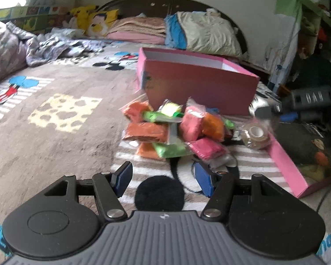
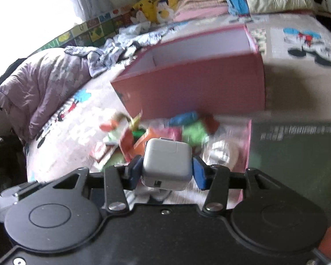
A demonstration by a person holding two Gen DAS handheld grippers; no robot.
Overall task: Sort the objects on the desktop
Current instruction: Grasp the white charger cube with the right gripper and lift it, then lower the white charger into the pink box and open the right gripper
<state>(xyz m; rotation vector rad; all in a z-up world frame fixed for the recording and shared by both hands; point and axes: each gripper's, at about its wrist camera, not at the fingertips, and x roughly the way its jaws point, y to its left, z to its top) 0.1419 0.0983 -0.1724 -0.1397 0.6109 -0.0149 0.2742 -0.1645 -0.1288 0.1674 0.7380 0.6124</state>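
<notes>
The right gripper (image 2: 167,169) has its blue pads pressed against the two flat sides of a white power adapter (image 2: 167,165) — jaws closed on it, the block sitting square between them with its port facing the camera. The left gripper (image 1: 163,176) stands with jaws spread wide and nothing between them, low over the patterned blanket (image 1: 55,132). Beyond the held adapter lies a heap of colourful packets (image 1: 174,128), orange, green and pink, with a roll of clear tape (image 1: 254,133) just beside them and a pink lid (image 1: 286,163) at the heap's right edge. Behind the heap stands the open pink box (image 2: 194,84), its white inside showing and, as far as the pictures reach, no contents visible. My judgement is that the adapter is being carried, most likely toward the box. To do that well, the grip should stay on the flat faces, since the smooth plastic may slip if the pads ride toward the rounded corners. The block should clear the box's near wall before it is lowered — the right view is blurred, so a slower approach would help. The free gripper could steady the light box against a nudge.
</notes>
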